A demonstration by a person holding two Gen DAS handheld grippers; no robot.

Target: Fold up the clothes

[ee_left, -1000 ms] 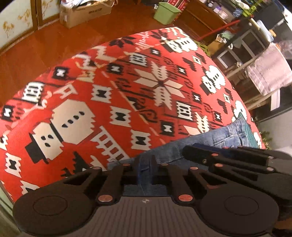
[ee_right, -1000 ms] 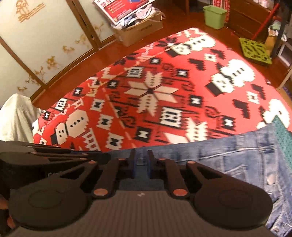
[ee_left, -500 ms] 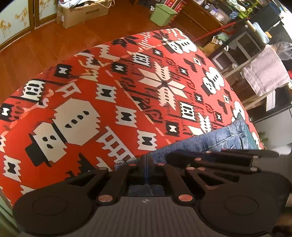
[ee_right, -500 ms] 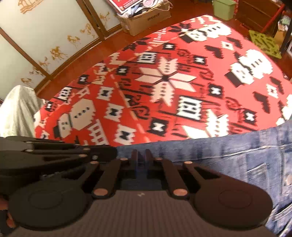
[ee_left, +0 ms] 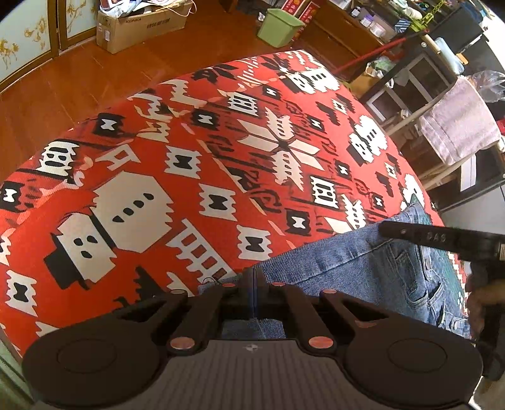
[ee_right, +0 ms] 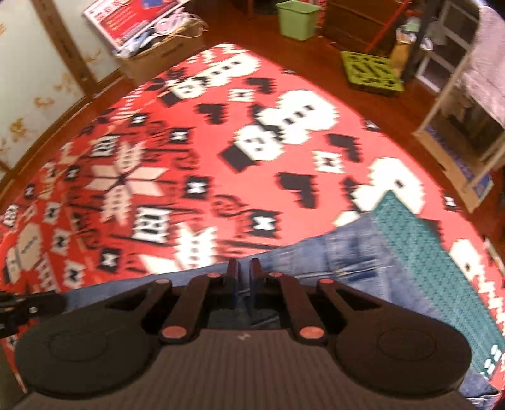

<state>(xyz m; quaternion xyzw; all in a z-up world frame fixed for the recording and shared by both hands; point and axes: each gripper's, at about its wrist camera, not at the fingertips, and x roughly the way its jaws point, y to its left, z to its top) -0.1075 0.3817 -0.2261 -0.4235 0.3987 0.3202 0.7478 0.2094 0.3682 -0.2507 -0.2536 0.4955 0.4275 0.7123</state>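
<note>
The blue jeans (ee_left: 341, 265) lie along the near edge of a red blanket (ee_left: 189, 164) patterned with white snowmen and black shapes, which covers what looks like a bed or low platform, though the blanket hides what carries it. In the left wrist view the left gripper (ee_left: 252, 280) has its fingers pressed together on a fold of denim at the jeans' end toward the near left corner, the cloth showing between and below them. To the right in that view the right gripper (ee_left: 442, 241) reaches across the denim, with part of a hand (ee_left: 483, 299) under it. The right wrist view is smeared by motion; there the right gripper (ee_right: 243, 277) has its fingers drawn close with only a thin gap, over the jeans' edge, and it seems to pinch the denim, but the blur leaves that uncertain. A teal mat (ee_right: 426, 261) lies just beside the jeans toward the near right corner. Past the far edge, on the wooden floor (ee_left: 63, 88), stand a cardboard box (ee_left: 139, 25) and a green bin (ee_left: 279, 26).
</note>
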